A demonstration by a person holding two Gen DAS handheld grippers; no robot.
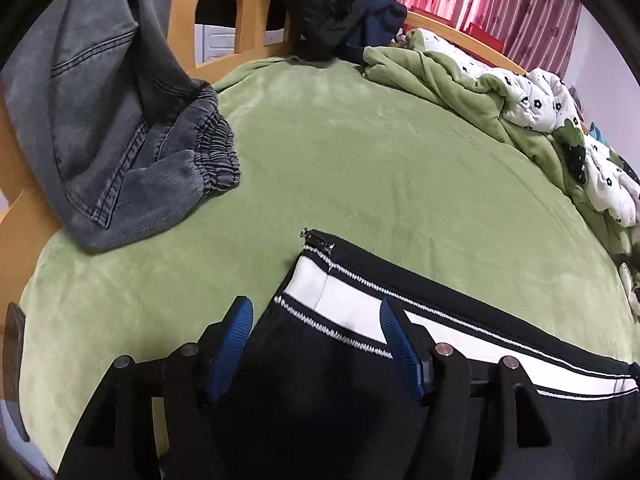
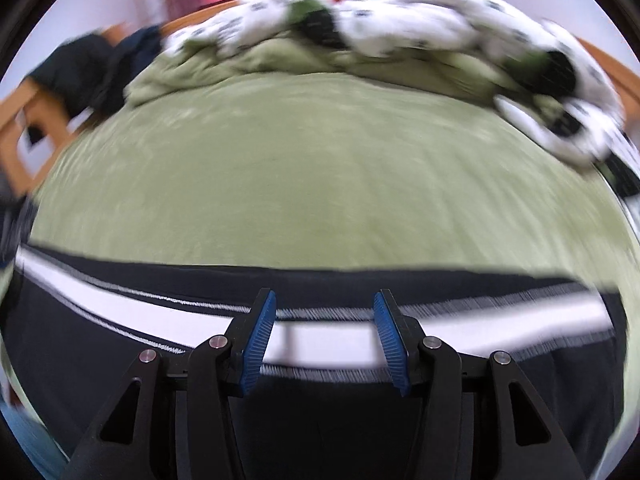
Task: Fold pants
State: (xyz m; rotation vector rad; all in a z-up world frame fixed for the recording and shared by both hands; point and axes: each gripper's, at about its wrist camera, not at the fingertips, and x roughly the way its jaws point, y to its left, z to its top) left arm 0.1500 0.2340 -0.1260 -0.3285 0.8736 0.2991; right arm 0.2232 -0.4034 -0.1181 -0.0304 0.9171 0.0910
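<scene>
Where fleece lies green (image 1: 360, 152) — black striped pants (image 1: 340, 380), ribbed.

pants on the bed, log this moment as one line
pants: black, white stripe, flat on green bed | left claw: open over cuff | right claw: open over stripe | jeans: aside

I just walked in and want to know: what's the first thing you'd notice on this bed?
The black pants with a white stripe grab the eye first, stretched flat along the near edge of the green bed cover, under both open grippers. Next come the grey jeans draped over the wooden bed frame on the left. A rumpled flowered quilt is heaped along the far side.
</scene>
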